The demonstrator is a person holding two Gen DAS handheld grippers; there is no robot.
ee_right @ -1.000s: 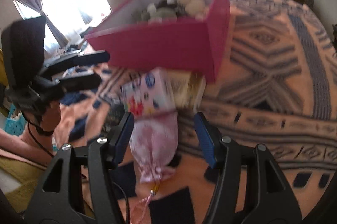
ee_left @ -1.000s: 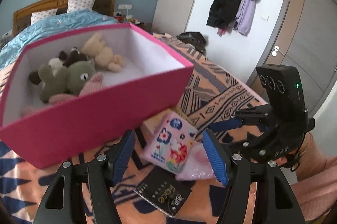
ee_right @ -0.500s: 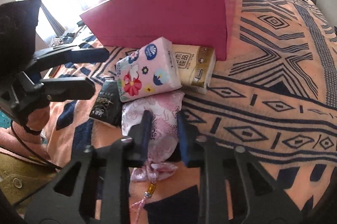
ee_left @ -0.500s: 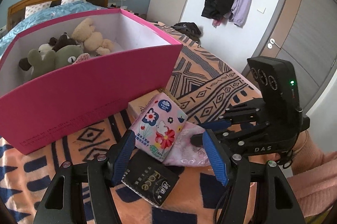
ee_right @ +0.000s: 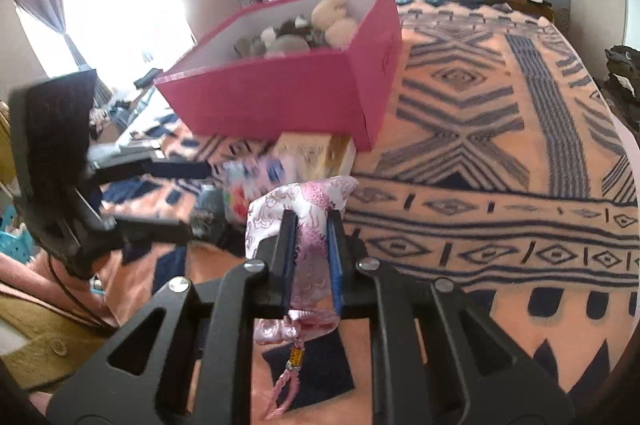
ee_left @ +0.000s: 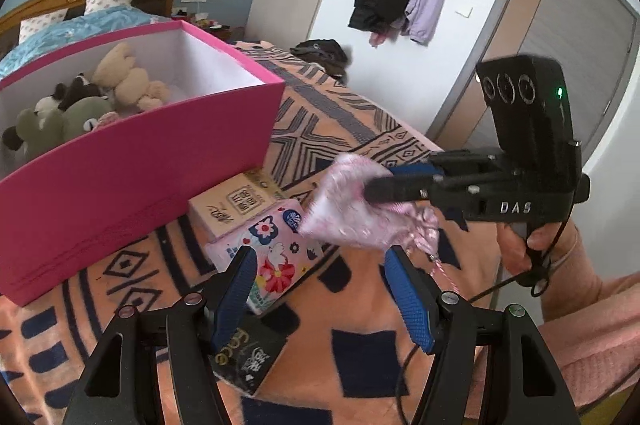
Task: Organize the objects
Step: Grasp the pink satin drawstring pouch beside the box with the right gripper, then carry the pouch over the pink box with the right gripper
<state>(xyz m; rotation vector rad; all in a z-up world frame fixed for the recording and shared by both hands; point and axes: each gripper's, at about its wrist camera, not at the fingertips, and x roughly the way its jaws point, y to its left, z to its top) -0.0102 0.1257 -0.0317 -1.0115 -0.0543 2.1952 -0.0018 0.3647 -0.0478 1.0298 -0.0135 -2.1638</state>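
My right tongs (ee_right: 311, 257) clench the pouch (ee_right: 308, 213) lengthwise, clear of the blanket; the box (ee_right: 288, 93) lies ahead, slightly left. My left tongs (ee_left: 320, 289) gape, empty.

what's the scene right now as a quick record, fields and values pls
right gripper: shut on pink pouch, lifted off the blanket
left gripper: open, holds nothing, above floral tissue pack
pink box: open, plush toys inside
beside box: beige tissue pack
near left gripper: black packet
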